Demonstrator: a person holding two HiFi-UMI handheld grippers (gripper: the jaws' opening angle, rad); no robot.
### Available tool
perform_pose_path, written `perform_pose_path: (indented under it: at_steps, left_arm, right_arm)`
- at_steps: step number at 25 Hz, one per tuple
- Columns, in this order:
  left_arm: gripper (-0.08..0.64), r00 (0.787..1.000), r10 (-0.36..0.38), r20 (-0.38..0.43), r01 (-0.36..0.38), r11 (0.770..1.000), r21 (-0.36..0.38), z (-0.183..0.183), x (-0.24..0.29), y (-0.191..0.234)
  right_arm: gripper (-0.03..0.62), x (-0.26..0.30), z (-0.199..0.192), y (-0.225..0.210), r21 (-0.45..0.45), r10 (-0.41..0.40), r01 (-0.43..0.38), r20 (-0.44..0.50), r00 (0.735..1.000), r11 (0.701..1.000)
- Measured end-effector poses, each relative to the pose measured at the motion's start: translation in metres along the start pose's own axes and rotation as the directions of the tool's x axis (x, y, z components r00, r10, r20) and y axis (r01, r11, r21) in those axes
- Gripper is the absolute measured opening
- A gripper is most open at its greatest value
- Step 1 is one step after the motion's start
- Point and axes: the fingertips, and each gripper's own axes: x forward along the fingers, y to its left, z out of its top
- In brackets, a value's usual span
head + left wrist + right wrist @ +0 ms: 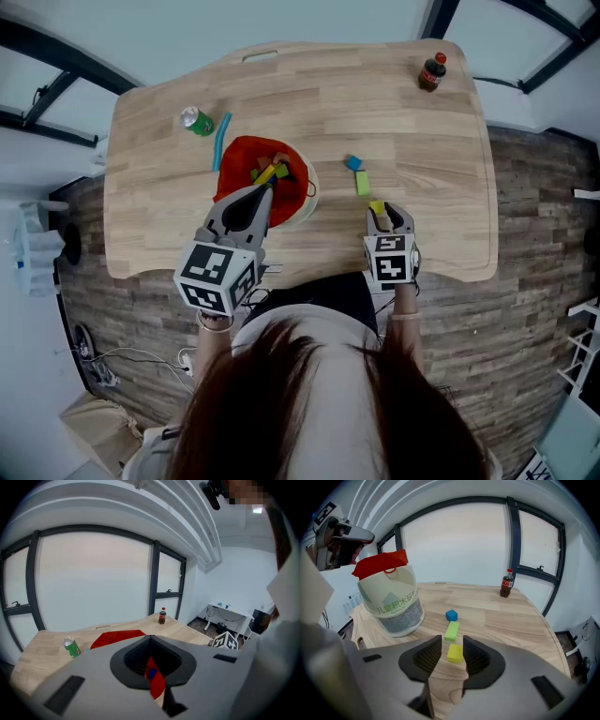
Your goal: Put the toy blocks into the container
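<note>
Straddling yellow block point(455, 653) on near tabletop point(422, 141) with right hand-held gripper point(452, 640), jaws apart, not pressing; green block point(362, 183), blue block point(352, 163) just beyond. Hovering left hand-held gripper point(266, 194), jaws together, nothing held, over container point(396, 606); can point(197, 121), bottle point(431, 72) far.

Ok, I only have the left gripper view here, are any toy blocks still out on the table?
Observer: Three, right of the container: a blue cube, a green block, a yellow block.
Operator: What's the right gripper doing?
Observer: The right gripper is open, the yellow block between its jaws, not gripped.
Operator: Anything in the container?
Observer: Yes, the head view shows several blocks inside.
</note>
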Motion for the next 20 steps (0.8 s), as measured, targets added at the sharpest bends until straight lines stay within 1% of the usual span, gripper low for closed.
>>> perform_pose_path:
  at_steps: [4, 17, 20]
  left_arm:
    - [0.009, 1.0, 0.006, -0.009, -0.006, 1.0, 0.004, 0.0, 0.002, 0.002]
    - [0.009, 0.999, 0.009, -0.051, -0.008, 1.0, 0.019, -0.004, 0.009, 0.002]
    - [0.009, 0.998, 0.011, -0.061, -0.009, 1.0, 0.022, -0.005, 0.01, 0.003]
  right_arm:
    - [0.138, 0.007, -0.004, -0.003, 0.0, -0.001, 0.001, -0.009, 1.0, 1.0]
    - [0.15, 0.023, -0.022, -0.009, 0.044, 0.006, -0.003, -0.054, 0.999, 0.999]
    - [0.152, 0.026, -0.026, -0.008, 0.038, 0.016, -0.013, -0.065, 0.998, 0.999]
